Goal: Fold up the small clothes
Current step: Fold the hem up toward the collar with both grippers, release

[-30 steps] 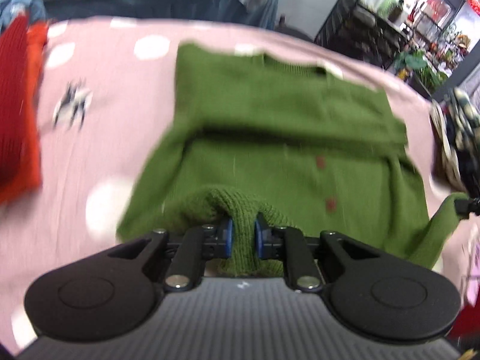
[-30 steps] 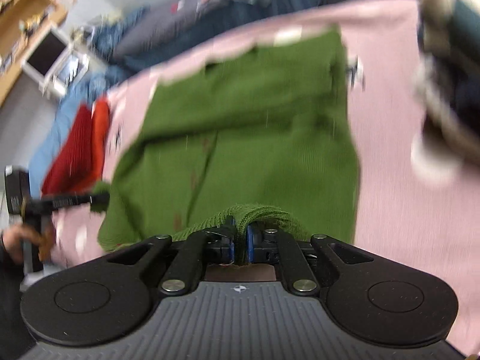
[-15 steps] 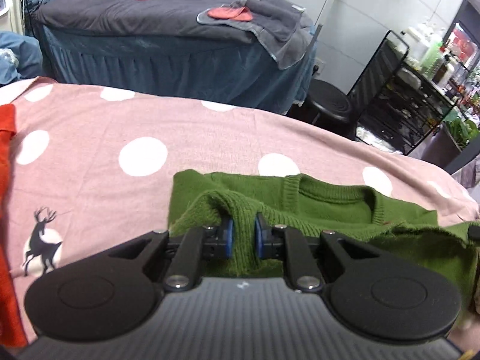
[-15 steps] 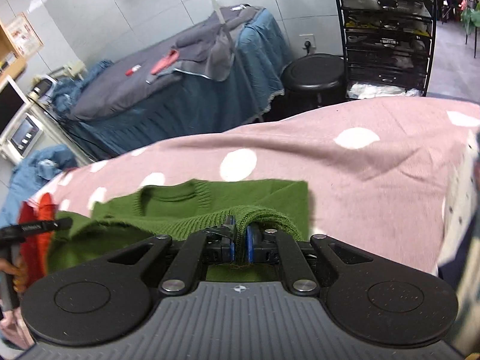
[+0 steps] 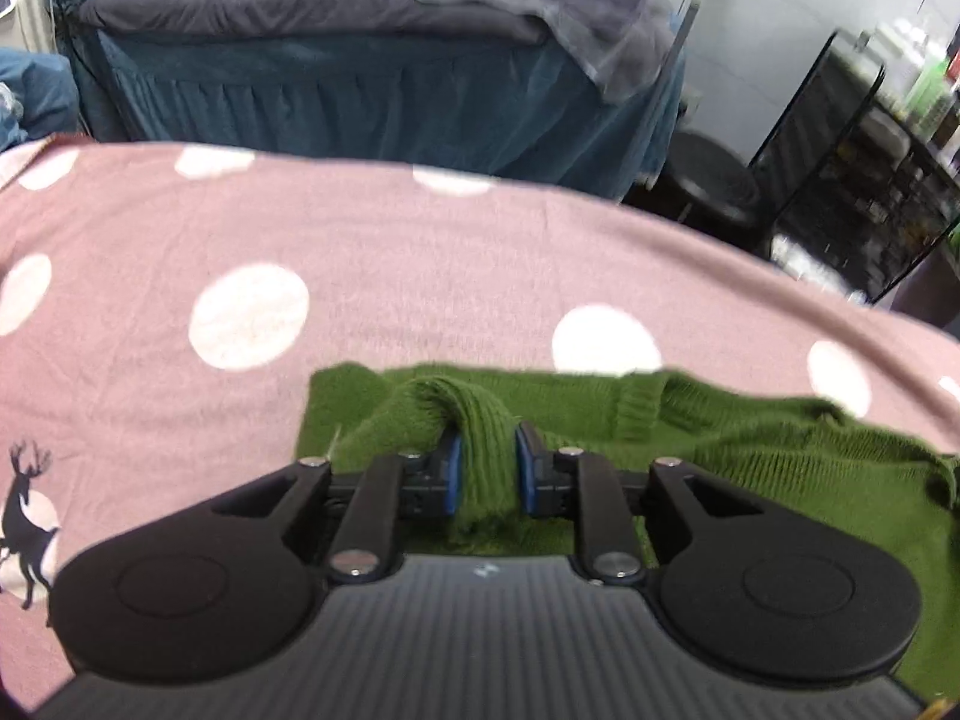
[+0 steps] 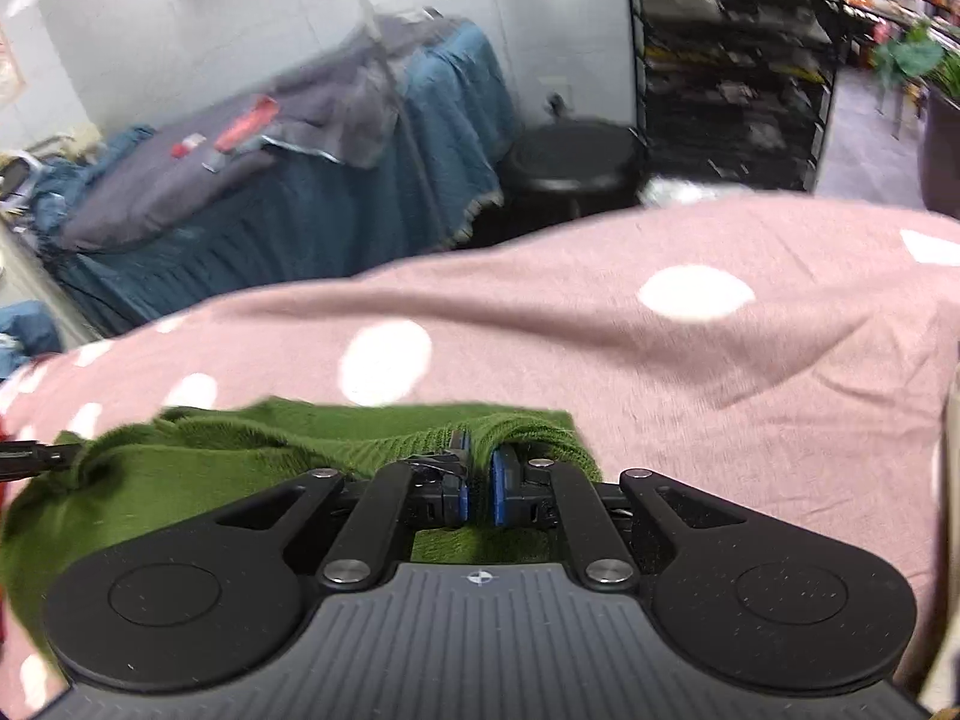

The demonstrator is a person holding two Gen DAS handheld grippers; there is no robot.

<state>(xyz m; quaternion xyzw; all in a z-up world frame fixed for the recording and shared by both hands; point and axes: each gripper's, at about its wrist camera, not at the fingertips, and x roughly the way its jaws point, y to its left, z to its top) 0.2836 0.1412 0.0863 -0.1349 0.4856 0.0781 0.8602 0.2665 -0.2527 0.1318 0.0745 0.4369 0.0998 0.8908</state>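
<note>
A green knit sweater [image 5: 750,450] lies folded over on the pink polka-dot blanket [image 5: 360,252], its ribbed collar toward the far side. My left gripper [image 5: 487,468] sits low over the sweater's left part with a ribbed fold of green knit between its blue pads; its jaws are opening, and the knit still fills the gap. In the right wrist view the sweater [image 6: 180,480] spreads to the left, and my right gripper [image 6: 478,483] is shut on a thin green edge near the sweater's right corner, over the blanket [image 6: 720,390].
Beyond the blanket's far edge stands a bed with a blue skirt and grey cover [image 5: 360,90]. To its right are a black round stool [image 5: 714,186] and a black wire shelf rack [image 5: 870,180]. A deer print [image 5: 27,528] marks the blanket at the left.
Both grippers carried the sweater's lower edge forward over its body to the collar and sank toward the blanket. The gap between the left pads has widened; the right pads stay pinched.
</note>
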